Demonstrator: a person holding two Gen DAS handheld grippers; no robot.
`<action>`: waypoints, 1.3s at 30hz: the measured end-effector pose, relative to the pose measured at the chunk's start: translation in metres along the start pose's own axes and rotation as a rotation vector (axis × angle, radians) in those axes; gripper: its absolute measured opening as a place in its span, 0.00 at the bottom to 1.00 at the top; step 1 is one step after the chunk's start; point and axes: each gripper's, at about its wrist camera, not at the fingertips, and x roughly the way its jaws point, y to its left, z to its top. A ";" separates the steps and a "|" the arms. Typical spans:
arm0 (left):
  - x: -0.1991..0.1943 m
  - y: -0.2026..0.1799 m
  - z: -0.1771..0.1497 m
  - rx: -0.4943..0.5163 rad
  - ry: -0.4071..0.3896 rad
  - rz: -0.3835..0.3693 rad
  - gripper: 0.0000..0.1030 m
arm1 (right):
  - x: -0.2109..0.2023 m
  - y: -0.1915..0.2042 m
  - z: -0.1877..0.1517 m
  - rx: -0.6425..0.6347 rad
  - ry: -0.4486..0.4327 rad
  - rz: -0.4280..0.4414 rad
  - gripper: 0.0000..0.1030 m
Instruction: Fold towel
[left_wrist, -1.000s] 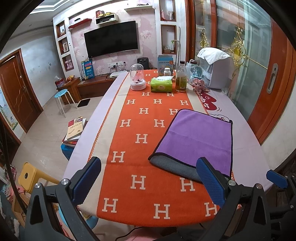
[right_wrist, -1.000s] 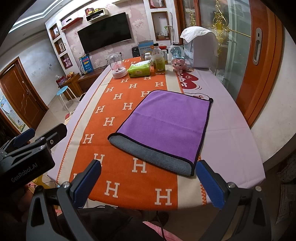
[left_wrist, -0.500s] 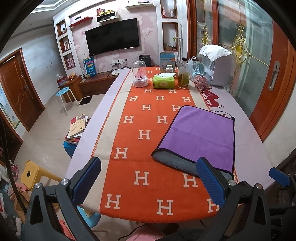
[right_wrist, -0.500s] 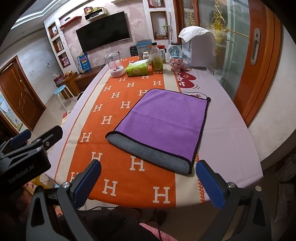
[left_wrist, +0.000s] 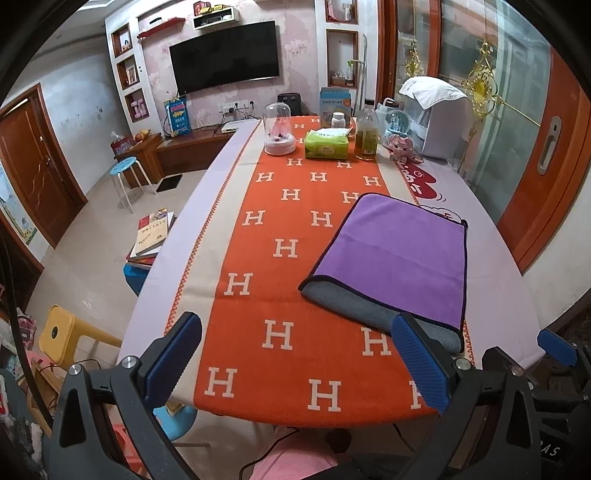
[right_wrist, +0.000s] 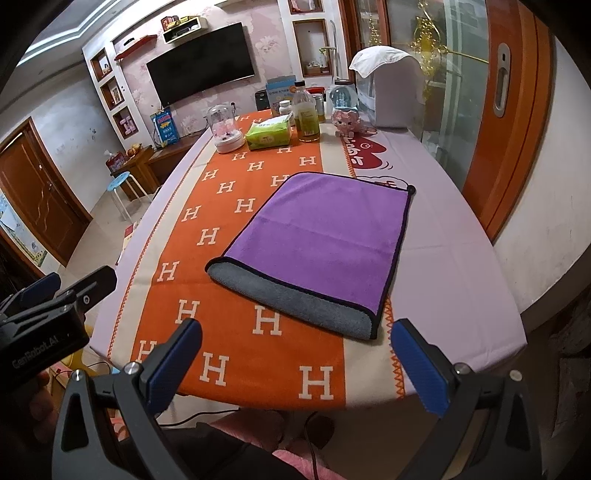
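- Near the front right of the table (right_wrist: 461, 266), the towel (right_wrist: 325, 236) lay folded once, purple face up, with a strip of its grey underside showing along the near edge; it straddled the orange runner (right_wrist: 236, 332) and the lilac cloth beside it.
- The left gripper (left_wrist: 295, 354) and the right gripper (right_wrist: 295, 358) were both spread wide and held nothing, each hanging off the near table edge, apart from the towel.
- The layers were not flush: the purple edge sat short of the grey one. A further fold taken from here would likely carry that offset through and leave a skewed stack.
- A pinch at the near corner (right_wrist: 369, 328) might catch only the top layer, so the lower one would drag or stay behind.
- The towel's right edge lay near the table's right side; a careless pull that way could slide it toward the drop.
- The tablecloth might bunch if a finger dug in beneath the towel.
- The bottle (right_wrist: 306, 114), tissue pack (right_wrist: 267, 134) and glass dome (right_wrist: 226, 129) stood well apart at the far end, so they looked safe from a normal fold.
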 end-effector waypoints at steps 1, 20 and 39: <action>0.001 -0.001 0.001 -0.001 0.006 -0.006 0.99 | 0.000 -0.001 0.000 0.002 0.000 0.001 0.99; 0.077 -0.039 0.028 0.226 0.124 -0.124 0.99 | 0.030 -0.031 0.006 -0.002 -0.008 -0.012 0.91; 0.211 -0.047 0.049 0.451 0.281 -0.216 0.99 | 0.114 -0.051 -0.015 -0.014 0.041 -0.037 0.82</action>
